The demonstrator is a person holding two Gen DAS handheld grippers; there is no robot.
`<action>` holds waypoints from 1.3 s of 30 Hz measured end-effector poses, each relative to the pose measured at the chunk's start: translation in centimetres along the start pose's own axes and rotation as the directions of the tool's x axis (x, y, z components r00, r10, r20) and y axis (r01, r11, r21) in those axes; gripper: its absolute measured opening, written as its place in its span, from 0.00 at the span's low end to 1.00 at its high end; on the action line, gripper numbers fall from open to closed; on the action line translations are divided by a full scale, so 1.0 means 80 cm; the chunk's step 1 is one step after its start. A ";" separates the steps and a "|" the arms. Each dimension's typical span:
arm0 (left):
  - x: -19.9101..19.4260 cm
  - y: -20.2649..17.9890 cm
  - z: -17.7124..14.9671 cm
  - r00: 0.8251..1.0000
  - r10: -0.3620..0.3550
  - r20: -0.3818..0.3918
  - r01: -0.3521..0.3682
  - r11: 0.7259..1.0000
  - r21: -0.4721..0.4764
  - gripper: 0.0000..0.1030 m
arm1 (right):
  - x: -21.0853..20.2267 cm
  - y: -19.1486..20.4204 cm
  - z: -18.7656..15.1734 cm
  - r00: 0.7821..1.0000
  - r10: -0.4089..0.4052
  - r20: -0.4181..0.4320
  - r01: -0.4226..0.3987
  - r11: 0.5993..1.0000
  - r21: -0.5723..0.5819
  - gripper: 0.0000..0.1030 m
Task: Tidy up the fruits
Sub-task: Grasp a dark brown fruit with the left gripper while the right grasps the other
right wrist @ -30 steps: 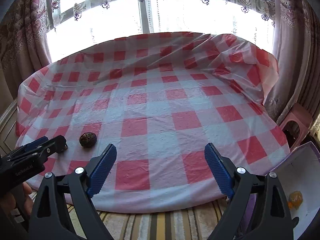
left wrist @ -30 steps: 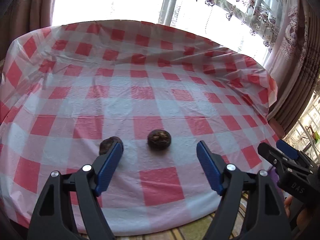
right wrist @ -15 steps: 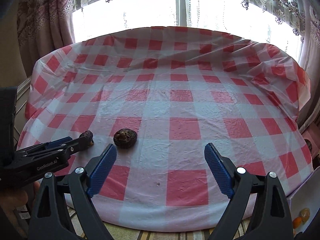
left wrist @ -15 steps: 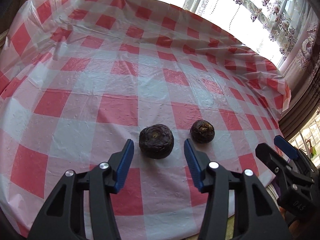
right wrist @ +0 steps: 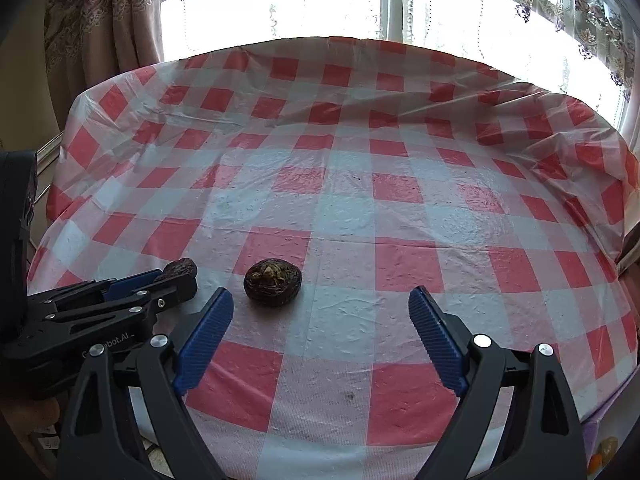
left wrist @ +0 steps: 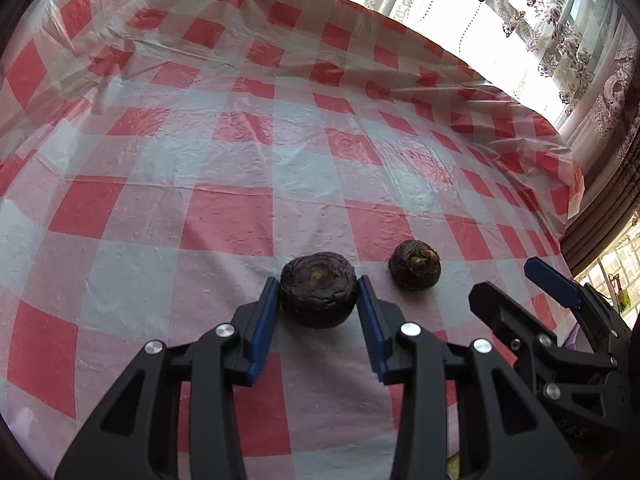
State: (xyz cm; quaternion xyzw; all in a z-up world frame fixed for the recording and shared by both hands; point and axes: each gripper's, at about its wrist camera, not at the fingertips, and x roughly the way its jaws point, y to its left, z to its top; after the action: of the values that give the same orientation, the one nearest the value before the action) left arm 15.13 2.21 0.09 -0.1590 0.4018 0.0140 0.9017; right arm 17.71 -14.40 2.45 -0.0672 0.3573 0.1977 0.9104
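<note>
In the left wrist view, the left gripper (left wrist: 318, 300) pinches the larger dark fruit (left wrist: 318, 294) between its 2 blue pads (left wrist: 264, 320), low over the red-and-white checked cloth (left wrist: 224, 216) on the bench, with the smaller dark fruit (left wrist: 415, 265) just beside it and the right gripper (left wrist: 520, 284) at the right edge. In the right wrist view, the right gripper (right wrist: 320, 320) is spread wide with nothing between its pads, the smaller dark fruit (right wrist: 273, 283) lies on the cloth ahead of it, and the left gripper (right wrist: 176, 280) at the left seems to cover most of the larger fruit (right wrist: 182, 269).
</note>
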 end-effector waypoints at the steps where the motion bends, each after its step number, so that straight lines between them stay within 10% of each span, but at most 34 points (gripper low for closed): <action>1: -0.002 0.002 -0.001 1.000 0.016 0.010 -0.016 1.000 -0.012 0.38 | 0.004 0.001 0.001 1.000 0.005 -0.006 -0.005 1.000 -0.002 0.84; 20: -0.017 0.015 -0.004 0.988 0.140 0.071 -0.135 0.989 -0.066 0.38 | 0.064 0.029 0.013 0.995 0.043 -0.091 -0.047 0.998 -0.049 0.63; 28: -0.016 0.010 -0.005 0.983 0.170 0.075 -0.166 0.985 -0.052 0.38 | 0.065 0.034 0.009 0.995 0.040 -0.090 -0.047 0.996 -0.077 0.40; 39: -0.018 -0.004 -0.007 0.979 0.185 0.092 -0.184 0.983 -0.013 0.38 | 0.048 0.026 0.002 0.998 0.029 -0.049 -0.033 0.997 -0.073 0.40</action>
State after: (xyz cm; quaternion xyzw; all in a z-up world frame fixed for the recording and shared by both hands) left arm 13.75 1.88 0.88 -0.1222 0.3726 0.1058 0.9138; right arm 19.52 -11.28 -0.01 -0.1001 0.3722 0.2232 0.8953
